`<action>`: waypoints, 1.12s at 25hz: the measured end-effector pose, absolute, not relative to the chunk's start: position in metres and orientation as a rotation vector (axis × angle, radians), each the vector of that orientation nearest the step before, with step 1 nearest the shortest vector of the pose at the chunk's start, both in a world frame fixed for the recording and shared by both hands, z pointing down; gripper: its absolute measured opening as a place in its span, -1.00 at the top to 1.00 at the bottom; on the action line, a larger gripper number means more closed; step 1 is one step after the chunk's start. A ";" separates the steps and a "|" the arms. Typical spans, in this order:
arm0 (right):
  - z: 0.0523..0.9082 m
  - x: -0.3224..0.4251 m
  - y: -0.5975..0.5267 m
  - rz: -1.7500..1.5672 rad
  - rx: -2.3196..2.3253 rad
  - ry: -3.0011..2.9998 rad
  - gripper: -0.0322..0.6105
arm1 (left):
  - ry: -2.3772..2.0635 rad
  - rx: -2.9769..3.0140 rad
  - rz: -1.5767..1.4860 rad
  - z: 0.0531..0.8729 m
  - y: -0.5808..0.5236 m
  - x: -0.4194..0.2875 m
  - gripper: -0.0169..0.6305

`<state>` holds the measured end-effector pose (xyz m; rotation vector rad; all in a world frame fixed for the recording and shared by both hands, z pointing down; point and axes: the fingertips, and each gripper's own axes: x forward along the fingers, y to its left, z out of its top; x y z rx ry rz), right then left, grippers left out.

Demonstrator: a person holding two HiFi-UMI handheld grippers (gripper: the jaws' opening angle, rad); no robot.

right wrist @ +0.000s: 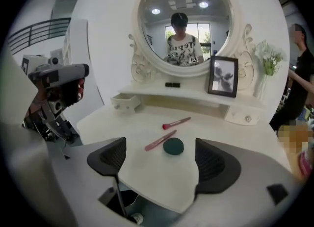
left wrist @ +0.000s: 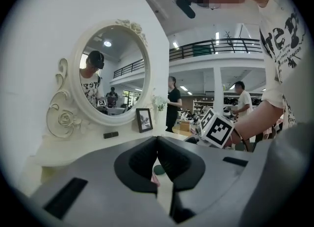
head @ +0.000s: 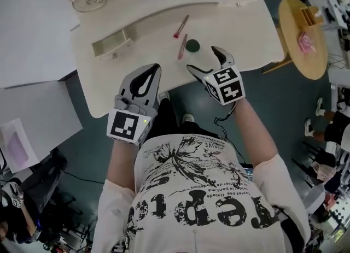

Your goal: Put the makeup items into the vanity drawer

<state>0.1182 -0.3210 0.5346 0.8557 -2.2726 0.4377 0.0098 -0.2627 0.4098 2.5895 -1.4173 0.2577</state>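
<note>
jaws of my right gripper (head: 206, 60) stand wide apart, gripping nothing, over the front edge of the vanity (head: 246, 25). green compact (head: 192, 45), pink pencil (head: 182, 47) and pink brush (head: 181, 27) lie on the top just beyond it. my left gripper (head: 153, 72) is pressed closed on nothing, near the same edge. the small drawer (head: 112, 44) stands open, left of the items.
</note>
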 end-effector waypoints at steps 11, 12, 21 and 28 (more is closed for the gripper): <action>0.632 0.104 -0.389 0.566 0.841 -2.049 -0.16 | -1.278 2.619 0.155 0.459 -0.343 0.003 0.91; 0.637 0.104 -0.391 0.566 0.844 -2.034 -0.12 | -1.272 2.616 0.156 0.462 -0.346 0.003 0.91; 0.640 0.110 -0.398 0.543 0.840 -1.985 0.43 | -1.268 2.607 0.162 0.467 -0.354 -0.010 0.91; 0.622 0.111 -0.402 0.472 0.861 -1.982 0.73 | -1.263 2.626 0.145 0.460 -0.348 -0.011 0.91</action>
